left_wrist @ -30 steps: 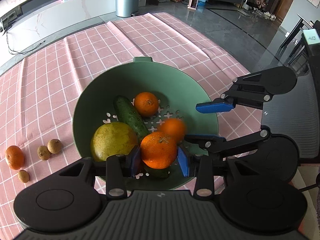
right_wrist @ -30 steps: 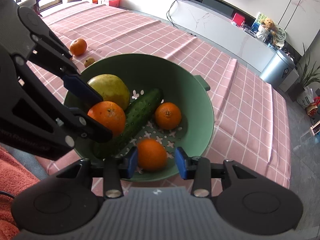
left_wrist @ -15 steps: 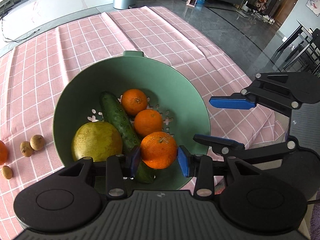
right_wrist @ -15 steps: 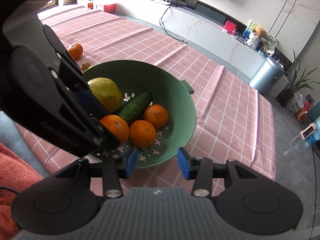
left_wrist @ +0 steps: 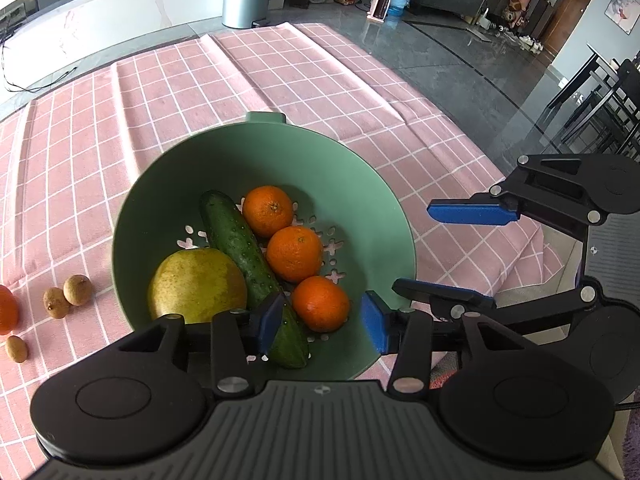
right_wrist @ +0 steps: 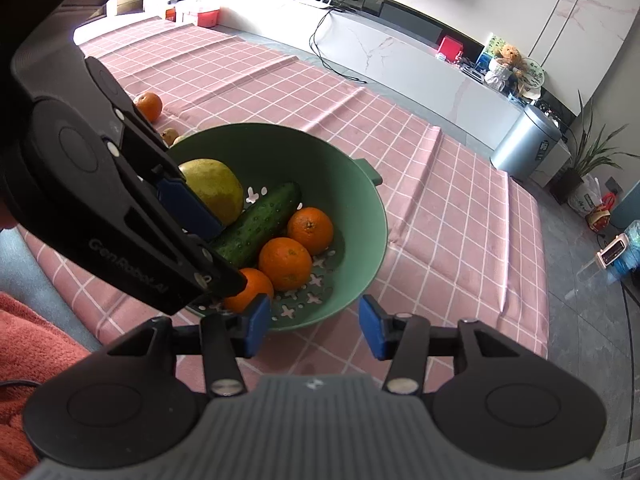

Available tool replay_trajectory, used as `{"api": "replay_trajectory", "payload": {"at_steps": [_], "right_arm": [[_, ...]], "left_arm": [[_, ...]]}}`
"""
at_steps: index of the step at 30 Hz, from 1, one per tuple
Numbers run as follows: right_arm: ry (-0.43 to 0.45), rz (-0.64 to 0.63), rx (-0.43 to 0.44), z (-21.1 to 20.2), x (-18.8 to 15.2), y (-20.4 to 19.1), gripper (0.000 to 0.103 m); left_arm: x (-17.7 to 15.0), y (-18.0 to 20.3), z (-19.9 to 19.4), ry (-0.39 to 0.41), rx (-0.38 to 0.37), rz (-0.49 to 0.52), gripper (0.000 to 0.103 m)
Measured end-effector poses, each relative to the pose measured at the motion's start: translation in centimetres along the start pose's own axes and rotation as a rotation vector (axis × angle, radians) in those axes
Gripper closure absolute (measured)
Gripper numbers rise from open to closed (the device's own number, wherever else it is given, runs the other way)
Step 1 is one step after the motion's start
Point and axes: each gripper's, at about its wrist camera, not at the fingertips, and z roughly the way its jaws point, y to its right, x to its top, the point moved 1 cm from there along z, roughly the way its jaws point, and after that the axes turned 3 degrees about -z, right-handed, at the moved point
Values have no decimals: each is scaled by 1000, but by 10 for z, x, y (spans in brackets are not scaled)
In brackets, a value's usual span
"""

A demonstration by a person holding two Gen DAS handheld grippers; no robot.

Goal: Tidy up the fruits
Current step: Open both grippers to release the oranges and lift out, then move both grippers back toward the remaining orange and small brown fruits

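A green colander point(left_wrist: 280, 148) point(right_wrist: 360, 216) on the pink checked cloth holds a yellow pear point(left_wrist: 196, 286), a cucumber point(left_wrist: 240, 248) and three oranges; the nearest orange point(left_wrist: 320, 303) lies loose in it. My left gripper point(left_wrist: 320, 322) is open above the colander's near rim, its pads apart from that orange. My right gripper point(right_wrist: 314, 326) is open and empty over the colander's near edge. It also shows in the left wrist view point(left_wrist: 460, 256).
On the cloth left of the colander lie another orange point(left_wrist: 7, 312) point(right_wrist: 149, 105) and several small brown fruits point(left_wrist: 78, 290). The table's right edge drops to a dark floor point(left_wrist: 460, 64). A red towel point(right_wrist: 28, 344) lies near left.
My left gripper has opened and let go of the orange, which now rests in the colander. My right gripper has drawn back from the colander, staying open.
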Motion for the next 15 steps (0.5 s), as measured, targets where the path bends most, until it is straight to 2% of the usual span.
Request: {"api": "replay_trajectory", "payload": {"at_steps": [5, 11, 15], "right_arm": [[20, 78, 9, -9, 1, -3, 52], [61, 296, 40, -17, 4, -4, 50], [93, 398, 46, -20, 8, -15, 50]], "left_arm": [[-6, -3, -20, 34, 17, 21, 45], [-13, -12, -53, 100, 60, 37, 44], [-19, -23, -73, 143, 95, 34, 44]]}}
